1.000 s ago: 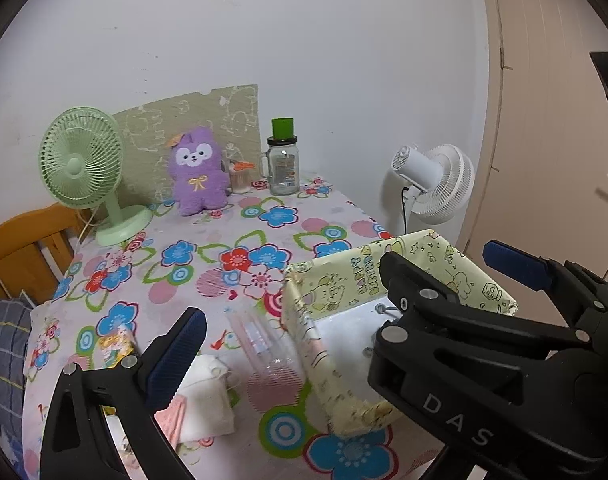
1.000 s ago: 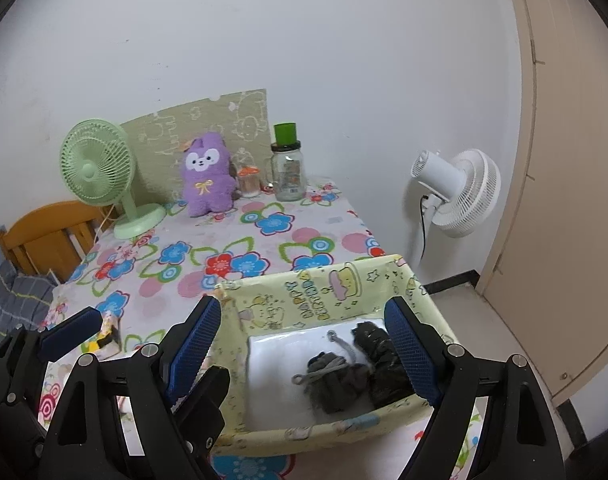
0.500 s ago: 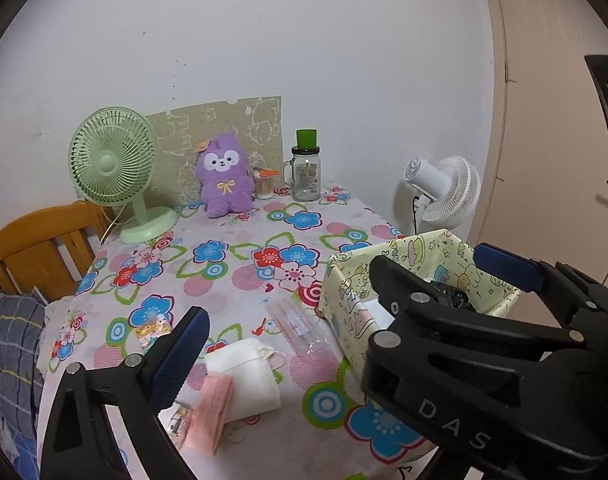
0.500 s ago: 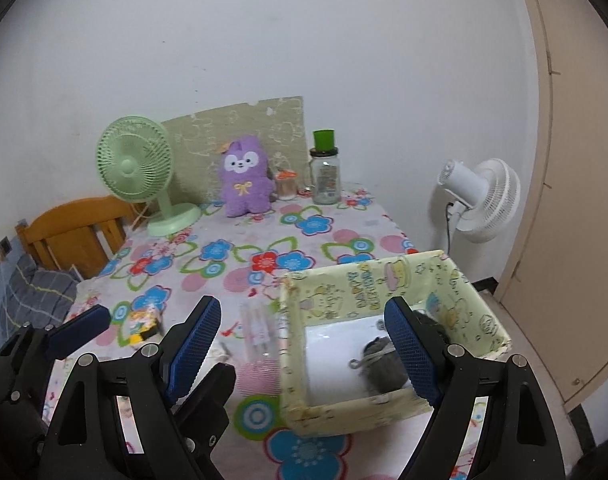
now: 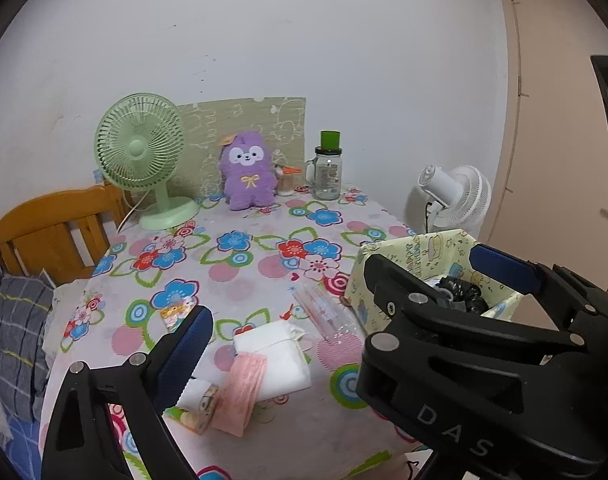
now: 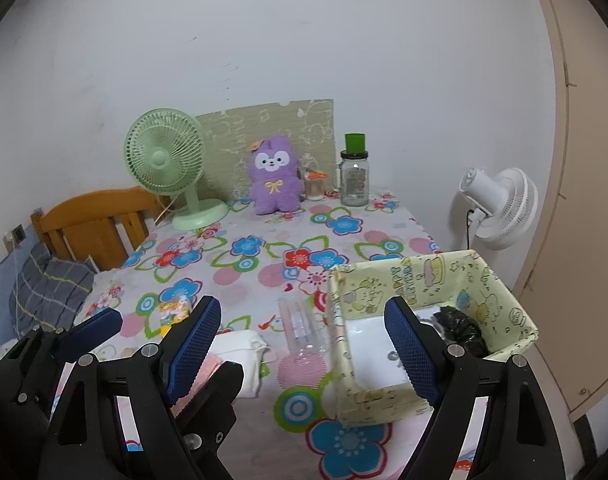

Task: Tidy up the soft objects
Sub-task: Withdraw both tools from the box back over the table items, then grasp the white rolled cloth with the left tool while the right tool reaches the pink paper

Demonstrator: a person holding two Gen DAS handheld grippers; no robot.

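A yellow cartoon-print fabric box (image 6: 407, 276) stands at the table's right front edge, with a dark rolled cloth (image 6: 461, 328) inside; it also shows in the left wrist view (image 5: 431, 248). A folded white cloth (image 5: 278, 354) and a pink mask (image 5: 242, 390) lie on the flowered tablecloth near the front. A purple plush toy (image 5: 248, 174) sits at the back. My left gripper (image 5: 339, 300) is open and empty above the front of the table. My right gripper (image 6: 304, 344) is open and empty beside it, over the box's left wall.
A green desk fan (image 5: 144, 160), a glass jar with green lid (image 5: 327, 172) and a small cup stand at the back. A clear plastic package (image 5: 323, 310) and small snack packets (image 5: 176, 314) lie on the table. A white fan (image 6: 499, 204) and wooden chair (image 5: 52, 228) flank it.
Both grippers have pulled back and up from the box. More of the table shows now, including the white cloth and pink mask. Both stay open.
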